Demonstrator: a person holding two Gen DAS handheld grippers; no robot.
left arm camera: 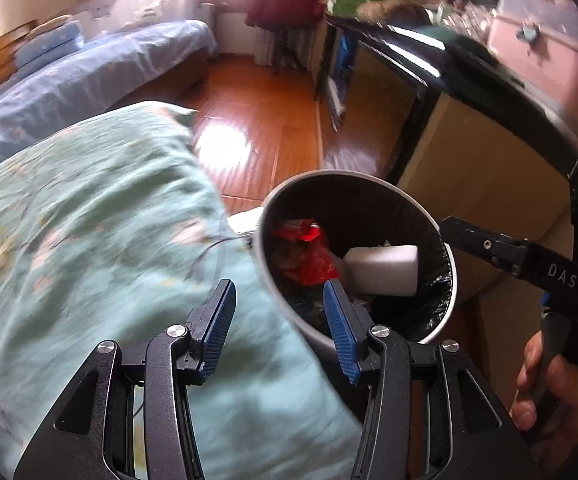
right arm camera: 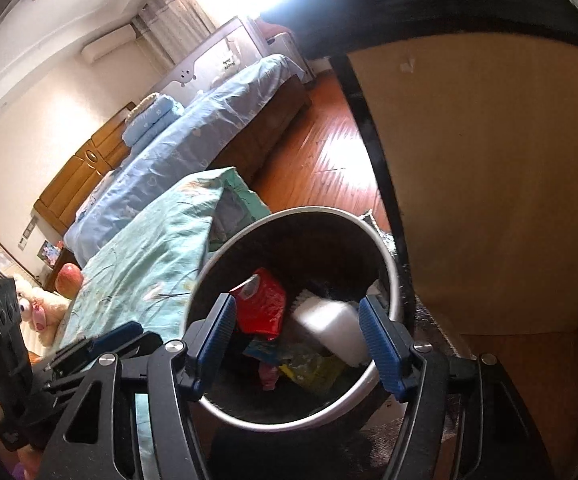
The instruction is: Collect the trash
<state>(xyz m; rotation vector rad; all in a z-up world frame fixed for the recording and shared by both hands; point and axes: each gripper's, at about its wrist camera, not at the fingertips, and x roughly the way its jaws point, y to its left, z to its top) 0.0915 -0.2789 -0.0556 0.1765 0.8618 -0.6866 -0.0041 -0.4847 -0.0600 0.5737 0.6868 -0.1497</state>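
Observation:
A white-rimmed trash bin [left arm camera: 451,280] with a black liner stands on the floor between a bed and a desk; it also shows in the right wrist view [right arm camera: 393,280]. Inside lie a red wrapper [left arm camera: 313,252] [right arm camera: 261,308], a white foam block [left arm camera: 383,270] [right arm camera: 333,328] and other scraps. My left gripper [left arm camera: 279,320] is open and empty over the bin's near left rim. My right gripper [right arm camera: 297,340] is open and empty directly above the bin; its body appears at the right in the left wrist view [left arm camera: 529,260].
A bed with a teal floral quilt [left arm camera: 89,240] [right arm camera: 149,256] lies left of the bin. A desk with a tan side panel [right arm camera: 489,180] [left arm camera: 469,168] and black edge stands right of it. A second bed with blue bedding [left arm camera: 89,76] [right arm camera: 193,140] lies beyond, across the wooden floor [left arm camera: 249,120].

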